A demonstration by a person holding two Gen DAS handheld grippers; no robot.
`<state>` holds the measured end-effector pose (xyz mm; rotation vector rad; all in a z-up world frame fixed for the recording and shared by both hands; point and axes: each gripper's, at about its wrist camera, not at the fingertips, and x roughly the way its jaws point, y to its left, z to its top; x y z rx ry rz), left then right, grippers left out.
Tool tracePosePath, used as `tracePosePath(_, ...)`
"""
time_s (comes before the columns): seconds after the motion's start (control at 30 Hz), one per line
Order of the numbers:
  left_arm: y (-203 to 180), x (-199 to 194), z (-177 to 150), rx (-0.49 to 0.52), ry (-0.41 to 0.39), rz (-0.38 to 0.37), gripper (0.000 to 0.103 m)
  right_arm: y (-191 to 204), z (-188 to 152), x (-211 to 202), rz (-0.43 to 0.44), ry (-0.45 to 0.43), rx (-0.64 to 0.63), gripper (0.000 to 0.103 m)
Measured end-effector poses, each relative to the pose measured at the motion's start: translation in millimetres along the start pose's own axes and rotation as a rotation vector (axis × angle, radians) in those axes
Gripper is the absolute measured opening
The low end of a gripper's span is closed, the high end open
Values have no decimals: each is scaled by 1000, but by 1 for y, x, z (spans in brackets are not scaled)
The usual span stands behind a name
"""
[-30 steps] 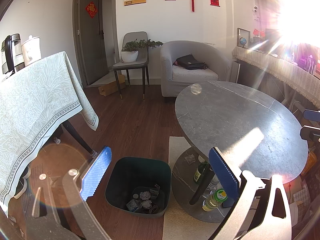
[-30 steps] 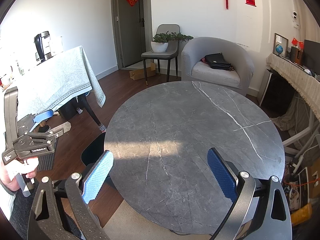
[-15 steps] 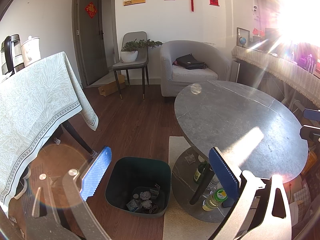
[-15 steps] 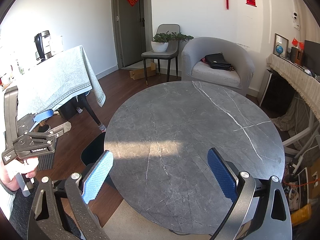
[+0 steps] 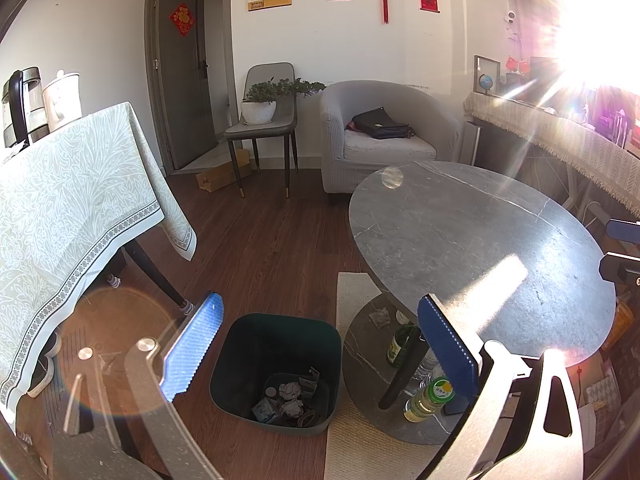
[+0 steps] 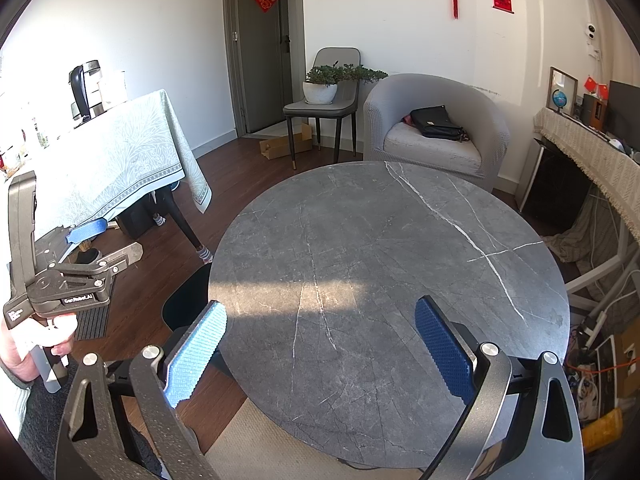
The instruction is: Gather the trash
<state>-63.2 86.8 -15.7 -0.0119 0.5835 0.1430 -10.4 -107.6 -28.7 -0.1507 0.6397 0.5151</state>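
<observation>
Grey marble round table [image 6: 384, 264] beside dark bin [image 5: 276, 368] on wood floor [image 5: 264, 248], both grippers spread wide, empty

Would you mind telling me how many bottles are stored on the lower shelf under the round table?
3, possibly more hidden. A dark green bottle stands beside the table leg, a clear bottle sits half hidden behind that leg, and a green-capped bottle stands nearest the camera.
</observation>
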Motion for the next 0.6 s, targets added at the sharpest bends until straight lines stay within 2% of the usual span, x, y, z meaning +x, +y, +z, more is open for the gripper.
tracePosePath(0.6, -3, 1, 1, 10, 2, 3, 100, -4, -2, 2, 4, 4, -10, 96)
